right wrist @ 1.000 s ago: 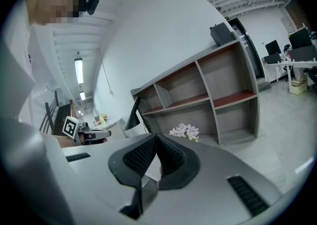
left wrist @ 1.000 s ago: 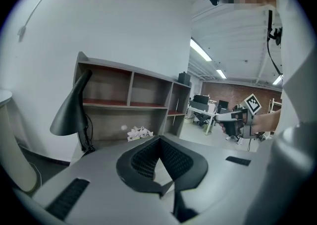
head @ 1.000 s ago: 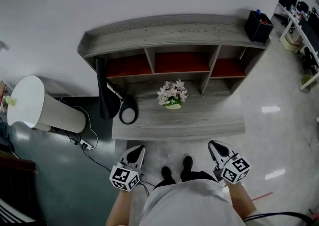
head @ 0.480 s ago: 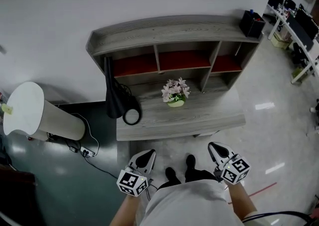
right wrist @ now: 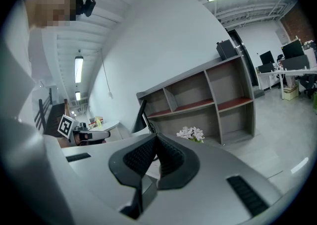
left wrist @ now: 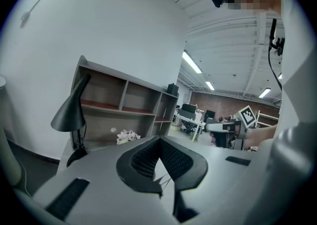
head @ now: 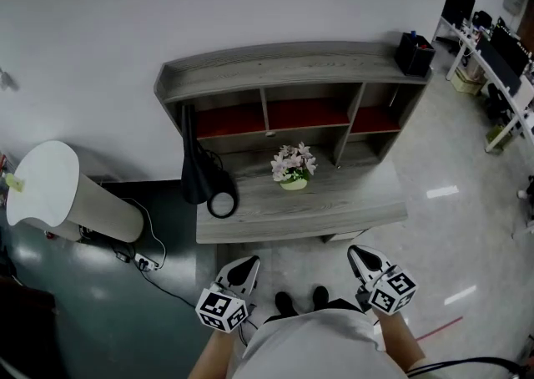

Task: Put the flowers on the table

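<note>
In the head view, the small bunch of pale pink and white flowers in a light green pot [head: 293,167] stands upright on the worktop of the grey wood-grain desk [head: 334,217]. It sits under the open shelf compartments and well apart from the black cone-shaded desk lamp [head: 197,175]. The left gripper [head: 243,268] and the right gripper [head: 360,257] hang low near our body, short of the desk's front edge and far from the pot.

In the left gripper view, the jaws are pressed together with nothing between them. The flowers [left wrist: 127,136] show small beyond the tips, to the right of the lamp.

In the right gripper view, the jaws also meet at their tips and carry nothing. The flowers [right wrist: 192,133] sit ahead in front of the shelf's lower opening.

We judge the pot and flowers to be light, and perhaps a little top-heavy. The blooms look soft and easily crushed. The pot looks stiff and probably smooth, so it could slip. We would spread one gripper's jaws and close them across the pot's wall below the blooms, keeping it upright.
</note>
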Available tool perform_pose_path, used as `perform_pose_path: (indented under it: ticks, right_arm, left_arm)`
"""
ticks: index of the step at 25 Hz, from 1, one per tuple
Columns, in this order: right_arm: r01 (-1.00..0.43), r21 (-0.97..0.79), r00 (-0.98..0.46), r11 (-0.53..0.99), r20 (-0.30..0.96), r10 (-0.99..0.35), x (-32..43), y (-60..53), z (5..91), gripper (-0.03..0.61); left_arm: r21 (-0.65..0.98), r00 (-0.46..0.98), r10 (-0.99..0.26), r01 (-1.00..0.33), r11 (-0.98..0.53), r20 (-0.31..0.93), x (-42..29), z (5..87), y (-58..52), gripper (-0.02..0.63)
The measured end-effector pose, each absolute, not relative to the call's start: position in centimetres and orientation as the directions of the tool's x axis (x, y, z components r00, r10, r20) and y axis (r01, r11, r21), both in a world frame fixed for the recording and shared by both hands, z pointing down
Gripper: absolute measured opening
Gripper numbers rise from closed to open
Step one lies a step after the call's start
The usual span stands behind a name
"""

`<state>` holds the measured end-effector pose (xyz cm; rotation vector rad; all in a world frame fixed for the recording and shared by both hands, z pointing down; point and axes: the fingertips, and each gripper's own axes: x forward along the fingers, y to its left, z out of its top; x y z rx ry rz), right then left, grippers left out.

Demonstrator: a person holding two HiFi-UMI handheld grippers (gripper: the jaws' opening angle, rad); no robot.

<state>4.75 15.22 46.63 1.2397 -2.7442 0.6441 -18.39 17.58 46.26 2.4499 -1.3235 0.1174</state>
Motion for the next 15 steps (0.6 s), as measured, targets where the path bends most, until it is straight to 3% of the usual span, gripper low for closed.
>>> perform_pose_path:
  ticks: [15]
  right_arm:
    - [-0.698, -0.346, -0.709, 0.627, 0.206, -0.675, 6.9, 15.2, 45.9, 0.017]
  left_arm:
    - [0.289, 0.563, -0.795, -0.818, -0.498, 0.224, -15.8, 46.1, 18.2, 0.009]
